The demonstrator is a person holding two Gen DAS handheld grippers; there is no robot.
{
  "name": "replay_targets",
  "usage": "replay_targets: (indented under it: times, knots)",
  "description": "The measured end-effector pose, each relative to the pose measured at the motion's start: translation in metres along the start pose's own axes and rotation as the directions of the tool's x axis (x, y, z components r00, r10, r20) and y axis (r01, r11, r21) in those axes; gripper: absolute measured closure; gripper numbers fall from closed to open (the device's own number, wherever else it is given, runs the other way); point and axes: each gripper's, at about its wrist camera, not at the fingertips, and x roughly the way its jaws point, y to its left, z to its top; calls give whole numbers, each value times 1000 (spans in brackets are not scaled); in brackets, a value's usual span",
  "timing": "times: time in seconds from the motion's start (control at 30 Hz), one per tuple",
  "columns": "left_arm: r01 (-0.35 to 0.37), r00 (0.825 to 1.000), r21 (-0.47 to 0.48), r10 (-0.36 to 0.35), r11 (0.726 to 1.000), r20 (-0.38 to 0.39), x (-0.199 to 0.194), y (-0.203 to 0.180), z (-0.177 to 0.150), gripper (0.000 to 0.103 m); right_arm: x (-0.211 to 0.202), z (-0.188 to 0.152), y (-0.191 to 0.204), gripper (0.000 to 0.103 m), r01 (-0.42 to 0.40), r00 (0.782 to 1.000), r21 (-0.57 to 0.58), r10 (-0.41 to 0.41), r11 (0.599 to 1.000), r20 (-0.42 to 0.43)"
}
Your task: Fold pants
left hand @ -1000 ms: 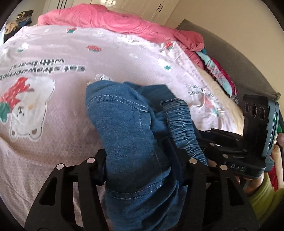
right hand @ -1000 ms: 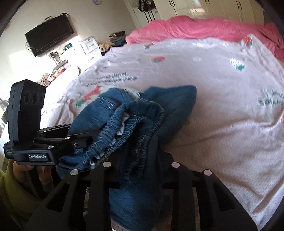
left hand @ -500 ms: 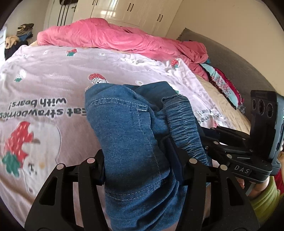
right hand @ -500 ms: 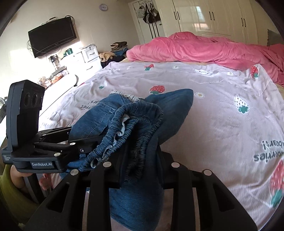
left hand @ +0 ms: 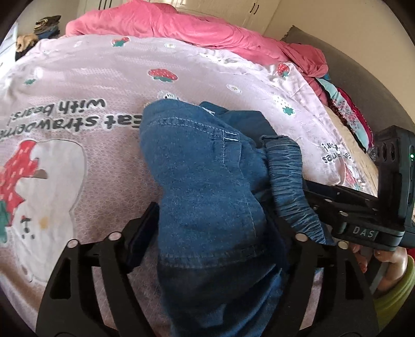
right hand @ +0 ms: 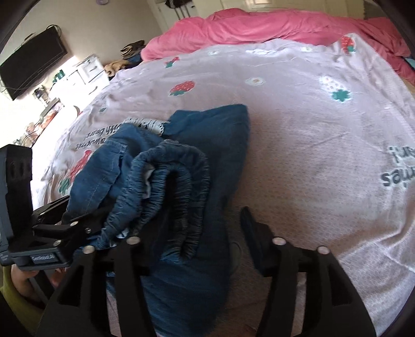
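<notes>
The blue denim pants (left hand: 207, 186) lie bunched on the pink strawberry bedspread (left hand: 77, 77), their elastic waistband (right hand: 166, 181) gathered toward me. My left gripper (left hand: 210, 233) stands open, its jaws spread on either side of the denim. My right gripper (right hand: 197, 241) is also open, its right finger (right hand: 253, 233) clear of the cloth and the waistband lying loose between the jaws. Each gripper shows at the edge of the other's view, the right one in the left wrist view (left hand: 363, 215) and the left one in the right wrist view (right hand: 52, 241).
A crumpled pink duvet (left hand: 194, 23) lies along the far side of the bed. Folded colourful clothes (left hand: 347, 109) are stacked by the grey headboard (left hand: 363, 77) at right. A wall TV (right hand: 31, 64) and a cluttered white dresser (right hand: 85, 72) stand left.
Both grippers have opened and let go of the pants. The pants have dropped lower onto the bedspread, and both views tilt down toward the bed.
</notes>
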Motion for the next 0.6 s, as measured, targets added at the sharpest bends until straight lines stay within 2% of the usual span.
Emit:
replay_targets:
  times: [0.1, 0.13, 0.23, 0.27, 0.33, 0.47, 0.6]
  knots:
    - [-6, 999, 2, 6, 1000, 34, -19, -3, -6, 24, -19, -8, 4, 40, 21, 998, -10, -20, 1000, 52]
    - [-8, 999, 5, 8, 1000, 45, -25, -5, -8, 23, -26, -11, 7, 33, 37, 997, -19, -35, 999, 69]
    - [-19, 997, 18, 18, 1000, 76, -45, -11, -20, 12, -55, -28, 18, 27, 79, 987, -54, -70, 995, 147]
    - [-23, 996, 23, 21, 999, 85, -51, -13, -24, 11, -61, -33, 23, 17, 90, 983, -65, -78, 994, 167]
    - [-28, 995, 22, 25, 999, 98, -64, -17, -35, 10, -74, -45, 32, 8, 126, 972, -86, -105, 988, 208]
    - [-40, 994, 2, 39, 999, 99, -81, -20, -59, 10, -90, -73, 44, 5, 179, 958, -120, -145, 976, 248]
    - [-50, 995, -9, 51, 999, 82, -86, -23, -81, 9, -92, -92, 42, 5, 188, 959, -118, -156, 975, 236]
